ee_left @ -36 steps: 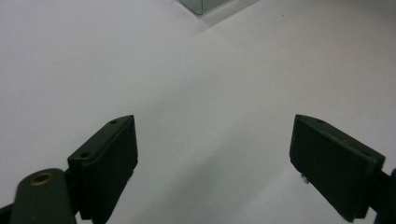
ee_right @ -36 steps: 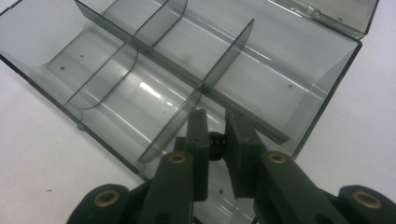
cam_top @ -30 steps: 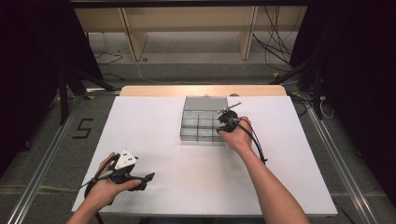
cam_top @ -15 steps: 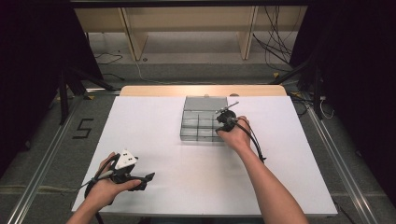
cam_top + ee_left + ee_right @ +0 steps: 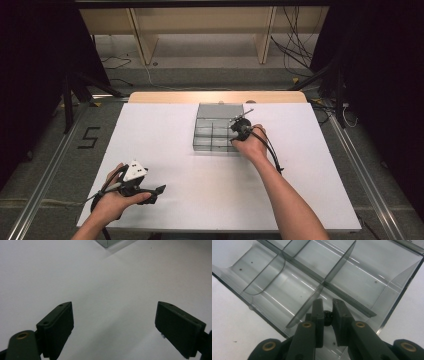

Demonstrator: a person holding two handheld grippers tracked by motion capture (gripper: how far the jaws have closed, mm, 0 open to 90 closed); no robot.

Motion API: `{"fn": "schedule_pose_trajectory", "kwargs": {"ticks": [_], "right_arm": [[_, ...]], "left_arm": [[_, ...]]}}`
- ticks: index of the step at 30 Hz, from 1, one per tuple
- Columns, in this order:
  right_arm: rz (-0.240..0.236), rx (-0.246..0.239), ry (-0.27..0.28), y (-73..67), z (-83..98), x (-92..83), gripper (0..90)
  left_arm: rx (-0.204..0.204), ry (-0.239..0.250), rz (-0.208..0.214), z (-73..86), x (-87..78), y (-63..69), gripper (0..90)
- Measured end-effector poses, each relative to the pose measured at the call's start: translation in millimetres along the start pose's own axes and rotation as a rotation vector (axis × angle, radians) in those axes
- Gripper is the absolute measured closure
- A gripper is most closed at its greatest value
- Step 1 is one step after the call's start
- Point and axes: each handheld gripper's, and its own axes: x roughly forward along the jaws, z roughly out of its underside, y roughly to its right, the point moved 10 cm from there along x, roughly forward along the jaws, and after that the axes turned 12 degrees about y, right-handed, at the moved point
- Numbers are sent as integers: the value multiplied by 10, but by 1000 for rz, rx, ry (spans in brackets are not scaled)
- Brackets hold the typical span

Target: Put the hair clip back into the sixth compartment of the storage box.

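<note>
We have our right gripper [image 5: 327, 311] down inside the clear box [image 5: 402, 277] with the little walls, and its two jaws are pinching a small black thing [image 5: 327, 315]. It looks like a tiny round knob or screw head, but it is too small and too hidden for us to tell what it is. It sits low in the near corner room of the box, just beside the middle wall [image 5: 312, 298], and in the high view that is the box's right side on the white table [image 5: 165, 125].

What could go wrong? The thing is very small, and we hold it by just the tips. If we let go too early or tilt our hand, it could pop out and roll — maybe into the wrong room, or over the edge. Our jaws are also very close to the thin wall. If we push sideways, we could bump it and slide the whole box, since nothing holds the box still. Our left gripper [image 5: 115, 322] is well apart from the box, low over the bare table with its jaws spread wide and nothing between them, so it gives no help there.

Which way does the small thing point? We cannot tell. We see just a round dark bit between the pads, so its long way may run straight down into the box floor — that is only our guess.
</note>
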Motion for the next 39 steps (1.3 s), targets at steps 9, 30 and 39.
{"fn": "schedule_pose_trajectory", "kwargs": {"ticks": [9, 30, 39], "right_arm": [[3, 4, -18, 12, 12, 12, 810], [8, 13, -74, 34, 56, 40, 809], [5, 19, -83, 31, 67, 50, 807]], "left_arm": [[0, -1, 1, 2, 0, 1, 147], [1, 0, 1, 1, 2, 1, 147], [1, 0, 0, 0, 1, 0, 147]]}}
